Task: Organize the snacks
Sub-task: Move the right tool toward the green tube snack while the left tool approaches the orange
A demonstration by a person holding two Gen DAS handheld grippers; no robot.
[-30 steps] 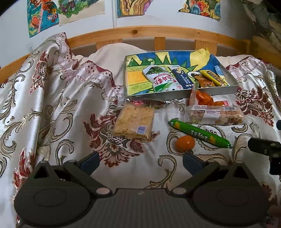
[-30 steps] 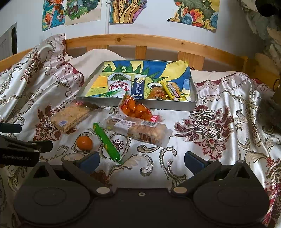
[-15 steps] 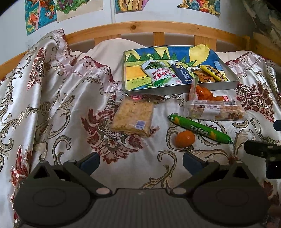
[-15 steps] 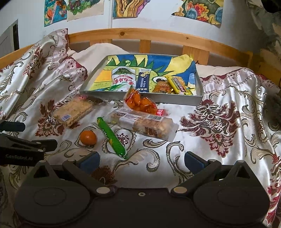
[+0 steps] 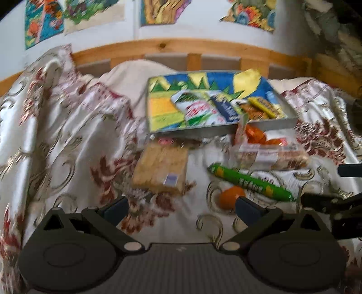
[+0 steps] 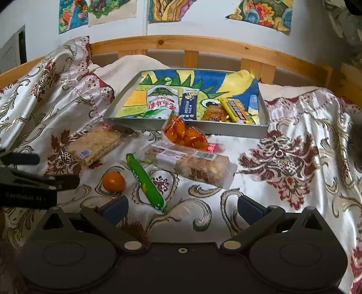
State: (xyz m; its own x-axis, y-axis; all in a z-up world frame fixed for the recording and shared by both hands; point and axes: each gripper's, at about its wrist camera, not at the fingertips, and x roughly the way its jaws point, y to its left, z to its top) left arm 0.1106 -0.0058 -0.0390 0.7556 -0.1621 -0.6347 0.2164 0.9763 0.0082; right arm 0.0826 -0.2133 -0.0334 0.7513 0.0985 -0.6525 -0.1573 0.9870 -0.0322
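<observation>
Both pairs of tongs hang over the patterned bedspread (image 6: 294, 158) with their fingers spread apart and nothing between them: the right tongs (image 6: 182, 207) and the left tongs (image 5: 181, 207), whose view is blurred.

Just ahead of the right tongs, toward their left finger, a green sausage stick (image 6: 144, 181) lies slanted on the bedspread, its near end almost between the fingertips. Just left of it sits a small orange (image 6: 113, 181), apart from the stick. In the left view the same orange (image 5: 232, 197) sits right off the tip of the left tongs' right finger, with the green stick (image 5: 248, 183) just beyond it.

Farther ahead of the right tongs lies a long clear pack of pastries (image 6: 192, 167), and touching its far side a bag of orange snacks (image 6: 185, 135) that leans against the tray's front wall. To the left, a flat pack of crackers (image 6: 97, 144) rests straight ahead of the left tongs.

Beyond these stands a metal tray (image 6: 226, 130) lined with a bright drawing. Inside it lie a white-and-green packet (image 6: 161, 103), a dark blue packet (image 6: 189, 106), a brown packet (image 6: 213, 113) and a yellow bar (image 6: 235, 110).

Behind the tray runs a wooden bed rail (image 6: 203, 44), and above it hang coloured drawings (image 6: 260, 11) on the wall.
</observation>
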